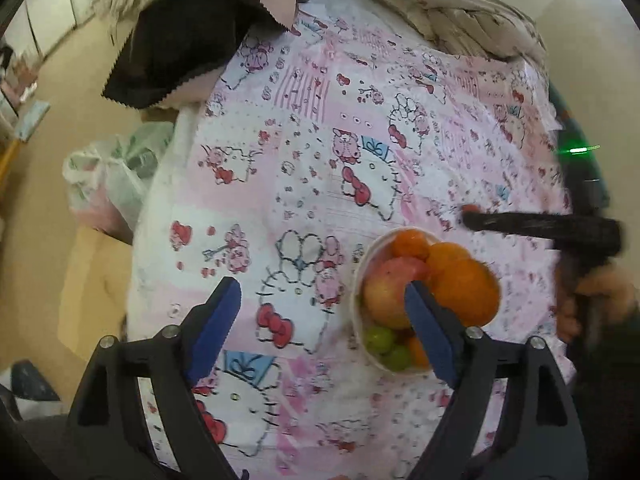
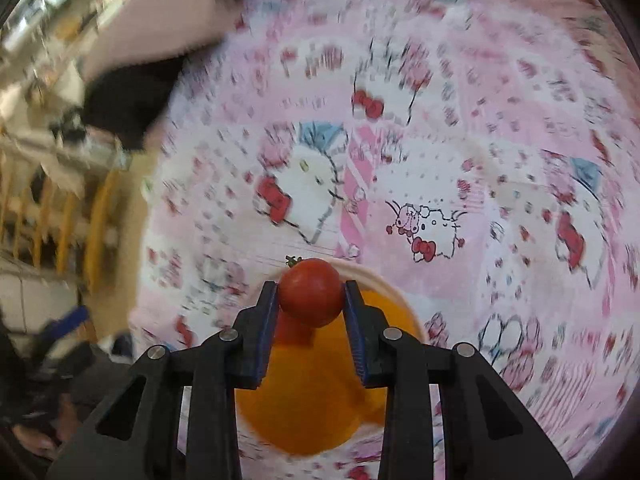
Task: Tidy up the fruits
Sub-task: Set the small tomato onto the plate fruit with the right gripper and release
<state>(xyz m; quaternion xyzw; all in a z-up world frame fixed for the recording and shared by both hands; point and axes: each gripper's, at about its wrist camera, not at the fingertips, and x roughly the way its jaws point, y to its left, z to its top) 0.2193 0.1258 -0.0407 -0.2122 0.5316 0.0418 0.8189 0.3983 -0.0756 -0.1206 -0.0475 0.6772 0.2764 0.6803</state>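
Note:
A white bowl (image 1: 357,280) of fruit stands on the pink cartoon-print cloth (image 1: 320,140). It holds oranges (image 1: 466,284), a red-yellow apple (image 1: 386,290) and green grapes (image 1: 378,338). My left gripper (image 1: 320,300) is open and empty above the cloth, its right finger in front of the bowl. My right gripper (image 2: 311,298) is shut on a small red tomato (image 2: 310,290) and holds it above the bowl's rim (image 2: 380,280) and an orange (image 2: 320,400). In the left wrist view the right gripper (image 1: 540,228) shows blurred, right of the bowl.
A black and pink fabric piece (image 1: 180,40) lies at the far left corner of the cloth. A beige patterned cloth (image 1: 460,12) is bunched at the far right. A plastic bag (image 1: 108,176) sits on the floor to the left.

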